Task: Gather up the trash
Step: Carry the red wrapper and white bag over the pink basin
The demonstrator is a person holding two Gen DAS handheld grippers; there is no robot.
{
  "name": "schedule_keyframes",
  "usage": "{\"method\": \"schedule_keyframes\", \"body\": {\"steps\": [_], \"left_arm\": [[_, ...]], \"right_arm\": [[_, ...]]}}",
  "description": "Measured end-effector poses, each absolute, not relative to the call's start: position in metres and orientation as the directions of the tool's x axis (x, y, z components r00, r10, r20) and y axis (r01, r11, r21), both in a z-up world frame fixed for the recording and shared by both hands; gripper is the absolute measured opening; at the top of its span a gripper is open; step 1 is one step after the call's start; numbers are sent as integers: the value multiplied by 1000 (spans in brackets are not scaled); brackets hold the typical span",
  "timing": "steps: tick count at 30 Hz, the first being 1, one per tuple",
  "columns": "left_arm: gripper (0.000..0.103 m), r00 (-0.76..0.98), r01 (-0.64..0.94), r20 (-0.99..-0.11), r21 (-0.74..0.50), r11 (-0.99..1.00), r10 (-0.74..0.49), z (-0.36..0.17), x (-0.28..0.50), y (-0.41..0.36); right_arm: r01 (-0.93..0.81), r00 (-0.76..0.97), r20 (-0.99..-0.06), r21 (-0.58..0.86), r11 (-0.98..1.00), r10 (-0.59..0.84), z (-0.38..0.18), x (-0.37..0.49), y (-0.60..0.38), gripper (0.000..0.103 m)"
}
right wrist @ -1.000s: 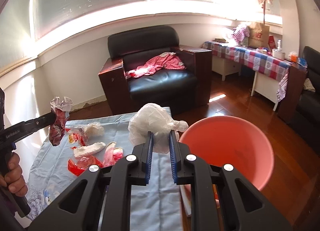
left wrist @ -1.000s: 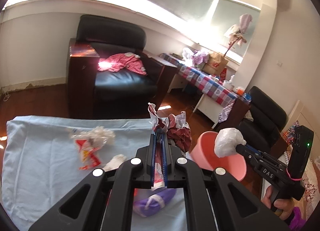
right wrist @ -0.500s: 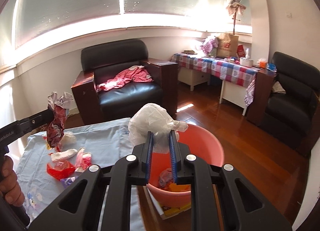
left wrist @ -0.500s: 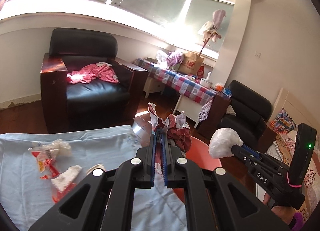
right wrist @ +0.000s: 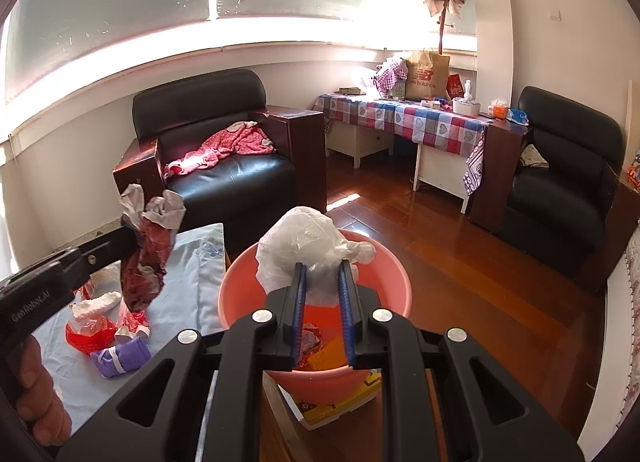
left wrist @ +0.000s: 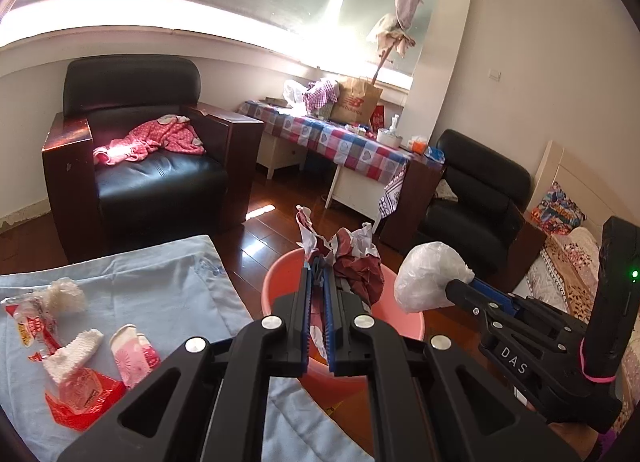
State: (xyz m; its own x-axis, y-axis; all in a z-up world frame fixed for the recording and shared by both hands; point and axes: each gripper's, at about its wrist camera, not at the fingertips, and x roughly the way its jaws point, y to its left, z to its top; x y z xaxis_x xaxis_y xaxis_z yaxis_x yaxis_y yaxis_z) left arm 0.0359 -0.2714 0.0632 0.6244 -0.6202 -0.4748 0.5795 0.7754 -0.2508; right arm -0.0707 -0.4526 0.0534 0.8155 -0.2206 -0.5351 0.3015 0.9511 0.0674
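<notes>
Left claw, wrapper upright

The tongs' black frames cover the near rim of the pink bucket and much of its contents. The book under it shows only an edge. The hand is cut off at left.

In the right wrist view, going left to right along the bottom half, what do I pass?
Purple mask on the blue cloth → crumpled red wrapper in the left gripper → white plastic bag in the right gripper, over the pink basin → black armchair.
</notes>
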Motion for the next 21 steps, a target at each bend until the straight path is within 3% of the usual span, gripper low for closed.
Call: {"method": "schedule_keyframes", "body": {"steps": [21], "left_arm": [[6,516,595,-603,-259,761,-609,4,80,-312]], "right_arm": [[331,738,-639,67,941,-214,11,-19,-463,16]]}}
